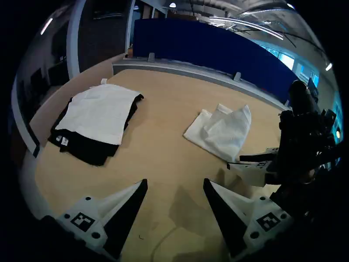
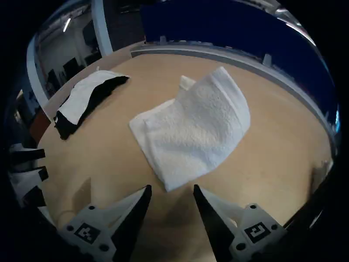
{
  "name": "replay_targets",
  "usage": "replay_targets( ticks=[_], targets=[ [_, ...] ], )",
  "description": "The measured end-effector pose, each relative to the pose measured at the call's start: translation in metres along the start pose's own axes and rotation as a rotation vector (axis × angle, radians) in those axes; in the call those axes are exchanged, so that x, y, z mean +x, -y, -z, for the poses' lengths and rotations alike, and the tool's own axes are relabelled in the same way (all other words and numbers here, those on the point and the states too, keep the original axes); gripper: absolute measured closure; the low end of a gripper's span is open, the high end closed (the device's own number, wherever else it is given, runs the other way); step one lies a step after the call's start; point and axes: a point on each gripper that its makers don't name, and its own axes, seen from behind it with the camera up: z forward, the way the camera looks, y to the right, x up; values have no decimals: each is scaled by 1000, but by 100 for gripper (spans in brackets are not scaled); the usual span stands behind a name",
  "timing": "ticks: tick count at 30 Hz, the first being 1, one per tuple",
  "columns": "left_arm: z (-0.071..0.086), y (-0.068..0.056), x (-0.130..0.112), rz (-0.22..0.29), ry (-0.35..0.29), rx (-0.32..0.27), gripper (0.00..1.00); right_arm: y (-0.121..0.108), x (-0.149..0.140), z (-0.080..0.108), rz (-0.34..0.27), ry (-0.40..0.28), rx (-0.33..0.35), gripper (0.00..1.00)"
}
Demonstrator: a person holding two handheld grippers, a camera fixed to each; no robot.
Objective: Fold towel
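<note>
towel (image 2: 192, 131): I am seeing it lying loosely doubled on the table (image 2: 270, 148), right of centre, well apart from the folded stack (image 1: 96, 122) at far left.
right gripper (image 2: 172, 190): I am hovering it released, jaws apart, with the towel's near corner just ahead of the gap.
left gripper (image 1: 174, 196): I am holding it released over bare table, near left of the towel.
risk: I am expecting a shallow pinch to catch one layer only, so the fold would slide skewed.

White towel (image 2: 192, 131) loosely folded on table (image 2: 270, 153)
</note>
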Motion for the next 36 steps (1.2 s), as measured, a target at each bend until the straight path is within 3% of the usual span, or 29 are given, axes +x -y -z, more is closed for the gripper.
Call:
replay_targets(
  ticks=[7, 13, 21, 26, 36],
  targets=[
    [0, 1, -1, 2, 1, 2, 5, -1, 1, -1, -16, -1, -24, 26],
    [0, 1, -1, 4, 2, 2, 5, -3, 1, -3, -36, 3, -41, 49],
    [-1, 2, -3, 6, 4, 3, 5, -1, 1, -4, -64, 3, -30, 50],
    [0, 2, -4, 6, 5, 2, 5, -2, 3, -5, -85, 1, -35, 59],
    [1, 4, -4, 8, 5, 3, 5, -3, 7, -6, -117, 1, -29, 63]
  ],
)
